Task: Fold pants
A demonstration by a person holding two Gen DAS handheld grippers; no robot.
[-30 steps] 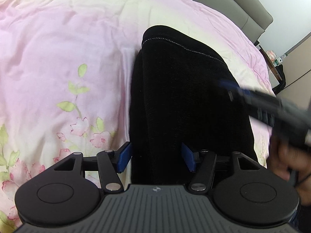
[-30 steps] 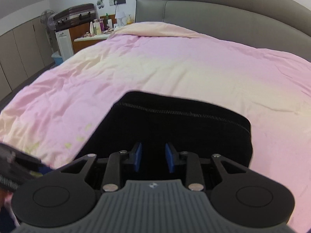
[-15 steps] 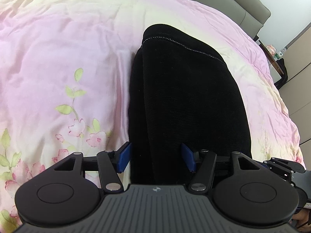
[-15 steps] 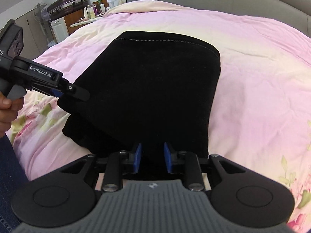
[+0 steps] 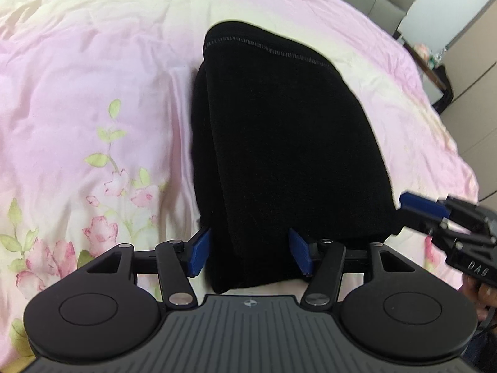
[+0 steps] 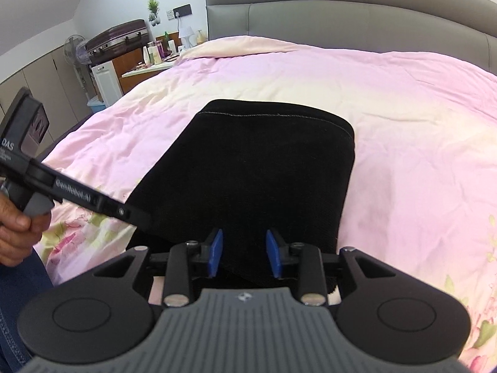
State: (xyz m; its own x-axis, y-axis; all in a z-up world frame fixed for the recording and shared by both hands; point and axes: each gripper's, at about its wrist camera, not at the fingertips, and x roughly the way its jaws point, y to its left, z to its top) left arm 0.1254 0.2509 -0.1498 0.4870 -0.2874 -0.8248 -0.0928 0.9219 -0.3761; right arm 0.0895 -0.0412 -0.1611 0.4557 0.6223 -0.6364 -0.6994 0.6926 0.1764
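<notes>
The black pants (image 5: 279, 143) lie folded in a thick stack on the pink bedspread, hem stitching at the far end; they also show in the right wrist view (image 6: 257, 171). My left gripper (image 5: 250, 256) is open, its blue pads on either side of the stack's near left edge. My right gripper (image 6: 243, 253) is open with a narrower gap, its pads over the near edge of the pants. The right gripper's blue tip shows in the left wrist view (image 5: 419, 209) at the stack's right corner. The left gripper's arm shows in the right wrist view (image 6: 93, 200) at the stack's left edge.
The pink floral bedspread (image 5: 77, 108) covers the bed. A grey padded headboard (image 6: 341, 21) stands at the far end. A bedside table with bottles (image 6: 155, 59), a suitcase (image 6: 118, 39) and a fan stand at the left. Cabinets (image 5: 478, 99) stand at the right.
My right gripper has lowered toward the near edge of the pants and opened slightly. The left gripper has stayed open at the stack's near left edge.
</notes>
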